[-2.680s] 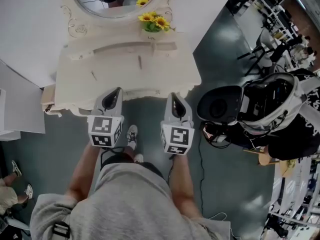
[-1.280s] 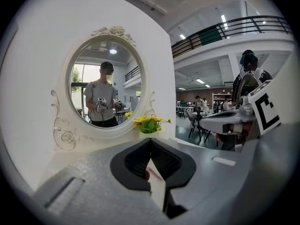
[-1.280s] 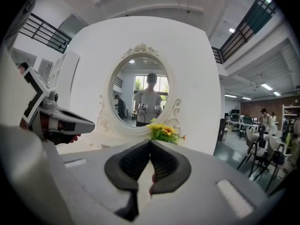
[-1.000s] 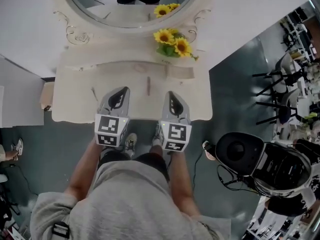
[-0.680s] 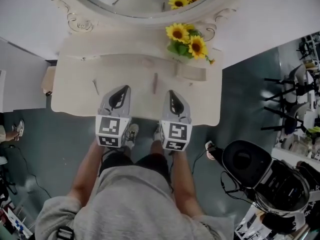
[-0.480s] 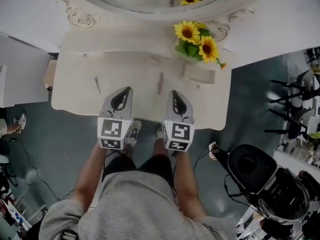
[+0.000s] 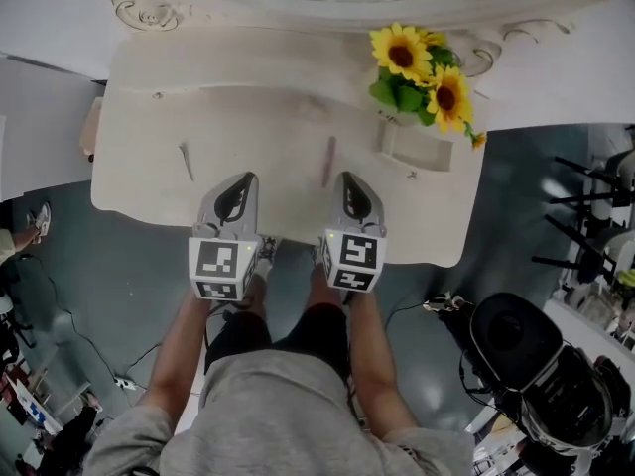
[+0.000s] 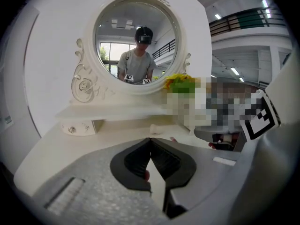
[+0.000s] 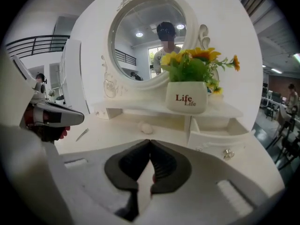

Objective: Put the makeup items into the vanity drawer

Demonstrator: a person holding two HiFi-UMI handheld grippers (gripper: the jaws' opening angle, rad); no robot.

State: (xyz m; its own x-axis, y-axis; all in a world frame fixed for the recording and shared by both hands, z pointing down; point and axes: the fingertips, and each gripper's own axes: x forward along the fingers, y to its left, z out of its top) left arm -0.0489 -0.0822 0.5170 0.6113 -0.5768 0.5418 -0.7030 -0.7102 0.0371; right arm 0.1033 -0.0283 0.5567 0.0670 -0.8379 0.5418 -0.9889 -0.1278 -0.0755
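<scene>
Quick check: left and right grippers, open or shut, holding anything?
Left gripper: closed, holding nothing.
Right gripper: closed, holding nothing.

The carved cream-white bench is set off by yellow-petalled sunflowers; the white ceramic pot is lettered in red.

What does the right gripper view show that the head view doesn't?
Only the right gripper view shows the red "Life" print on the white pot and the person reflected in the round mirror. Only the head view shows the person's grey shirt, the floor and a slim stick lying mid-tabletop. Both show the sunflowers, the open drawer, the cream tabletop and a thin metal tool towards its left.
</scene>
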